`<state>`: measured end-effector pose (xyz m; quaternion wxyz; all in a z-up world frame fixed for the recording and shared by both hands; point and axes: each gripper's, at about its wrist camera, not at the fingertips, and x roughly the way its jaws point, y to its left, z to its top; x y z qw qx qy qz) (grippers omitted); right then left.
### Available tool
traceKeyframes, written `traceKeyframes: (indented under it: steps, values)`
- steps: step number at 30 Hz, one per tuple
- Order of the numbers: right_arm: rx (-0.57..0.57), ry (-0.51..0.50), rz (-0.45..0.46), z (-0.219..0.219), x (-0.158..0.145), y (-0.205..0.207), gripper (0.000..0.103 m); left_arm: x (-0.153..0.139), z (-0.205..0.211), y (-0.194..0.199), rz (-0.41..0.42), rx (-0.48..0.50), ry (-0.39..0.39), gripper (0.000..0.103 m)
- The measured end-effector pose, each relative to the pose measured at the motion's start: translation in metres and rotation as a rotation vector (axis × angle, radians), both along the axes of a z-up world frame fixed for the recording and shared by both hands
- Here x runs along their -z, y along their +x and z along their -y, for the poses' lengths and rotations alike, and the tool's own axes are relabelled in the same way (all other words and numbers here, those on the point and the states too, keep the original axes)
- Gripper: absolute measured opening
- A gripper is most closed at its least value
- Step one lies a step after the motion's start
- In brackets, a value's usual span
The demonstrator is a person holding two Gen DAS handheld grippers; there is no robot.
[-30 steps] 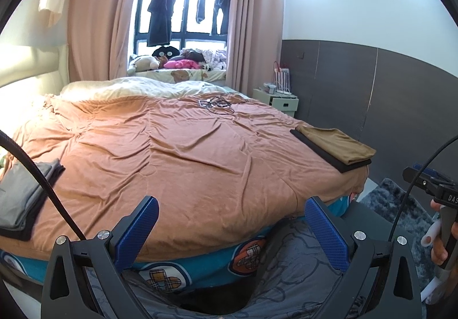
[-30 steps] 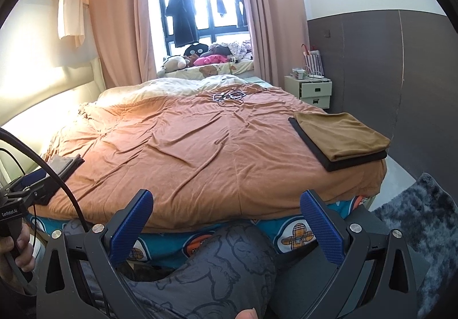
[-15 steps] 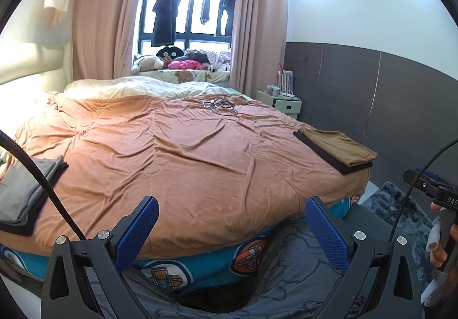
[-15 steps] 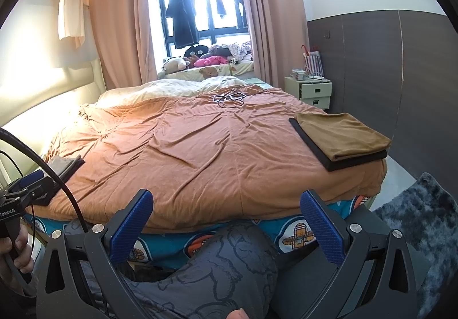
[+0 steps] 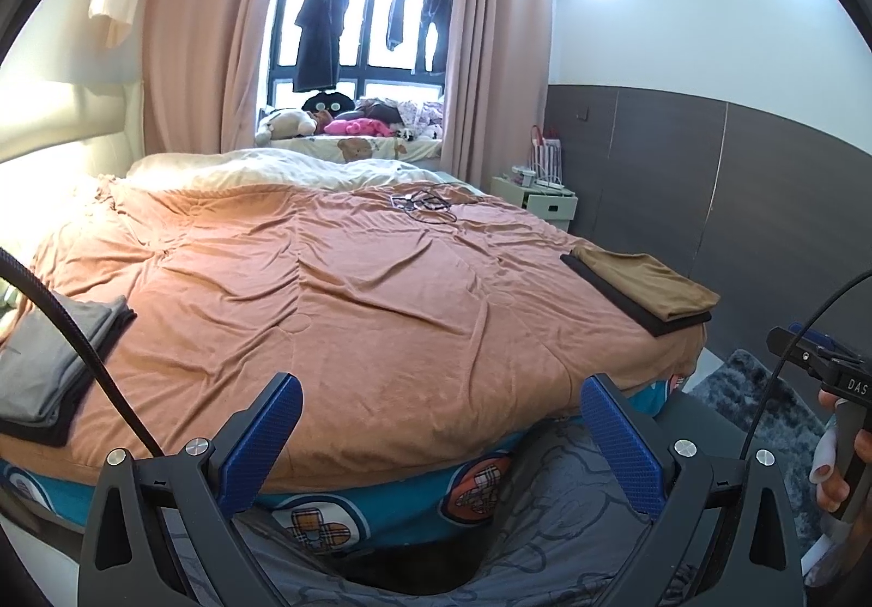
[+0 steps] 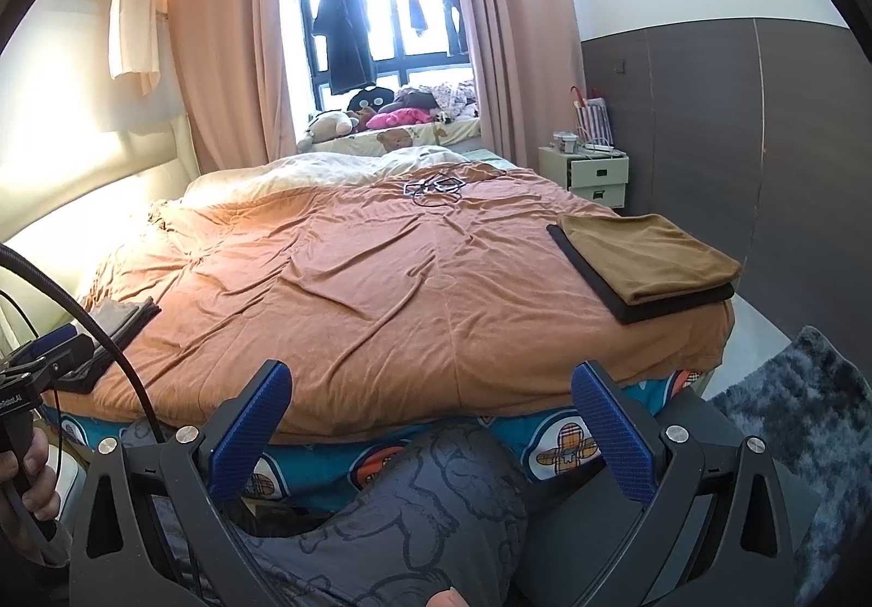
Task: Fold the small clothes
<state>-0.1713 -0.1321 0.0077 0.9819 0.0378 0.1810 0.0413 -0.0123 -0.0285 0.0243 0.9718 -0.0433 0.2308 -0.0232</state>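
A folded tan garment [image 5: 646, 283] [image 6: 648, 255] lies on a folded black one [image 5: 676, 323] at the bed's right edge. A folded grey stack [image 5: 46, 362] [image 6: 117, 315] rests at the bed's left edge. My left gripper [image 5: 441, 435] hangs open below the bed's near edge, nothing between its blue pads [image 5: 261, 441]. My right gripper [image 6: 430, 430] is open too, level with the mattress side, holding nothing. In each wrist view a hand holds the other gripper's handle at the frame's edge.
An orange cover [image 5: 338, 291] spreads over the bed, with a tangle of cables [image 5: 419, 201] near the far end. A person's patterned grey knee [image 6: 436, 509] sits under the grippers. A bedside cabinet [image 6: 591, 174] and a dark shaggy rug [image 6: 806, 416] are to the right.
Both grippers stay open and nearly still. The left wrist view has tilted slightly upward, so the bed sits a little lower in frame.
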Motion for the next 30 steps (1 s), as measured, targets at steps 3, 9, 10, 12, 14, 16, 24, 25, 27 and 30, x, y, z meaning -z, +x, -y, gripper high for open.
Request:
traceKeyframes:
  steps: [3,9,10,12,14,16,24,25,27,30]
  values:
    - [0.002,0.003,-0.001,0.0007,0.0006,-0.0002,0.103,-0.0003,0.0002,0.0001,-0.001,0.001,-0.001,0.103]
    - [0.002,0.001,-0.003,0.0020,0.0015,-0.0007,0.103,-0.0004,0.0017,0.0001,-0.001,0.001,-0.001,0.103]
    - [0.003,0.000,-0.003,0.0016,0.0013,-0.0007,0.103,-0.0005,0.0017,0.0002,-0.001,0.001,-0.001,0.103]
    - [0.003,0.000,-0.004,0.0016,0.0013,-0.0006,0.103,-0.0004,0.0017,0.0002,-0.001,0.001,-0.001,0.103]
    - [0.002,0.000,-0.004,0.0018,0.0014,-0.0005,0.103,-0.0006,0.0015,0.0005,-0.002,0.000,-0.002,0.103]
    - [0.002,0.000,-0.005,0.0016,0.0013,-0.0005,0.103,-0.0004,0.0013,0.0002,-0.001,0.001,-0.002,0.102]
    - [-0.002,-0.012,0.001,0.0013,0.0019,-0.0002,0.103,-0.0005,0.0016,-0.0011,0.003,-0.004,0.000,0.103]
    - [-0.004,-0.013,0.001,0.0018,0.0021,0.0000,0.103,-0.0005,0.0019,-0.0013,0.004,-0.004,-0.001,0.103]
    - [-0.005,-0.014,0.000,0.0024,0.0028,0.0006,0.103,-0.0006,0.0020,-0.0013,0.005,-0.005,0.000,0.103]
    - [-0.006,-0.012,-0.003,0.0032,0.0039,0.0019,0.103,-0.0007,0.0020,-0.0019,0.003,-0.003,0.000,0.103]
